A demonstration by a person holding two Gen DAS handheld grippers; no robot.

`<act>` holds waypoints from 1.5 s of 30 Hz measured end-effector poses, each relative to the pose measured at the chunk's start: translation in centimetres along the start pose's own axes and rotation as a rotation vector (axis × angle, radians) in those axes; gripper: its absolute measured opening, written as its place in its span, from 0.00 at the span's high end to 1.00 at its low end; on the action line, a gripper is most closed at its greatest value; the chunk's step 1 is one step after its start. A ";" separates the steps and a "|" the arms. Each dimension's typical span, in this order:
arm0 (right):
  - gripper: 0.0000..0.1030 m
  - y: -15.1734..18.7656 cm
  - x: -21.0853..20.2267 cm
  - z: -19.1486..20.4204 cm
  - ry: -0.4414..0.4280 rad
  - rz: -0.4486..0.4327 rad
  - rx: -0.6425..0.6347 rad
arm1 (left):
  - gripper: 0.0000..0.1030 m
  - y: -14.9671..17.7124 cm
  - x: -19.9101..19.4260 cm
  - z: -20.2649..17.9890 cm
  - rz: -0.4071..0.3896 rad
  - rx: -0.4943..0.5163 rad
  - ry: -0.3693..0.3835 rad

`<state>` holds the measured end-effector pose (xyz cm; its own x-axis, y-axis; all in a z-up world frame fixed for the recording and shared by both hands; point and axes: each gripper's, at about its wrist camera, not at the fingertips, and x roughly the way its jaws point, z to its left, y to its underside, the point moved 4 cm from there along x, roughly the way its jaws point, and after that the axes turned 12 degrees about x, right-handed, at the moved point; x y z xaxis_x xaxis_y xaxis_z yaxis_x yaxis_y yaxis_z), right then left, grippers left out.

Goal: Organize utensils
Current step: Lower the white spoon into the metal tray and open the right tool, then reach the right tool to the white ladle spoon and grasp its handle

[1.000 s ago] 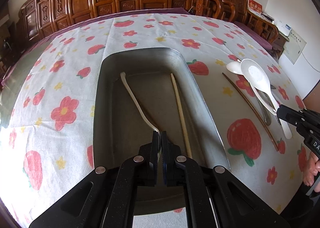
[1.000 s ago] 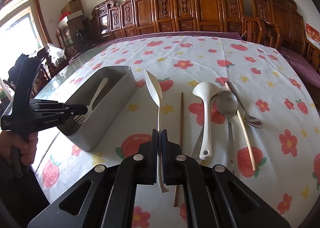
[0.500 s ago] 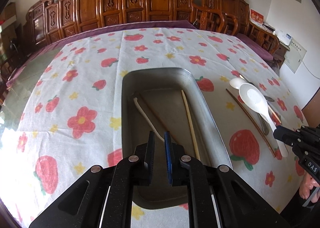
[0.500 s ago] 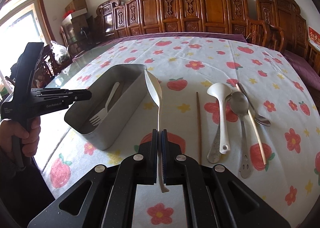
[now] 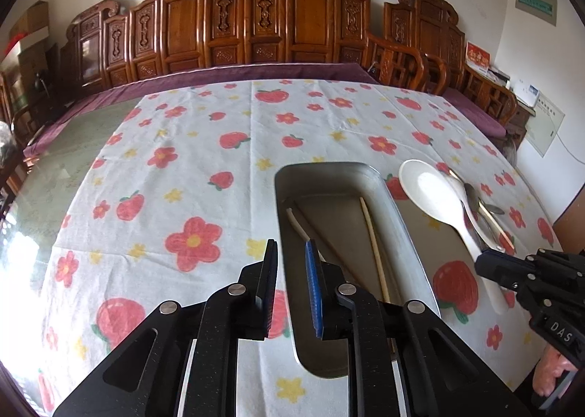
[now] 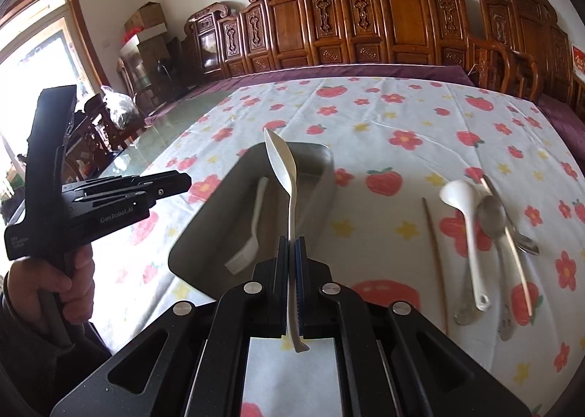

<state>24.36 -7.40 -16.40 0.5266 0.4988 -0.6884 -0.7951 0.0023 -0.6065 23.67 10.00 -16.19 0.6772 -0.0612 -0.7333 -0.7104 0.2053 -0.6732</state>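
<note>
A grey metal tray (image 5: 409, 241) (image 6: 204, 230) sits on the flowered tablecloth. It holds a white fork (image 6: 252, 230) (image 5: 298, 225) and a pale chopstick (image 5: 373, 241). My right gripper (image 6: 291, 245) is shut on the handle of a white rice spoon (image 6: 281, 165), held level over the tray; the spoon also shows in the left wrist view (image 5: 435, 197), with the right gripper (image 5: 486, 263). My left gripper (image 5: 290, 252) is open and empty, above the tray's left rim; it also shows in the right wrist view (image 6: 182, 179).
To the right of the tray lie a dark chopstick (image 6: 435, 252), a white ladle (image 6: 464, 223), metal spoons (image 6: 497, 230) and a pale chopstick (image 6: 512, 245). Carved wooden chairs (image 5: 256, 22) line the table's far side.
My left gripper let go of the fork, opened and drew back to the left. My right gripper carried the rice spoon leftward over the tray.
</note>
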 end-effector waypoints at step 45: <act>0.92 -0.1 -5.6 -8.3 0.198 -0.065 -0.054 | 0.55 -1.8 -1.7 -3.9 -0.081 0.005 0.049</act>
<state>23.97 -17.43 -15.80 0.6289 0.3195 -0.7088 -0.7434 -0.0201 -0.6686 23.10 5.94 -14.11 0.7222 -0.1256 -0.6802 -0.6524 0.2030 -0.7302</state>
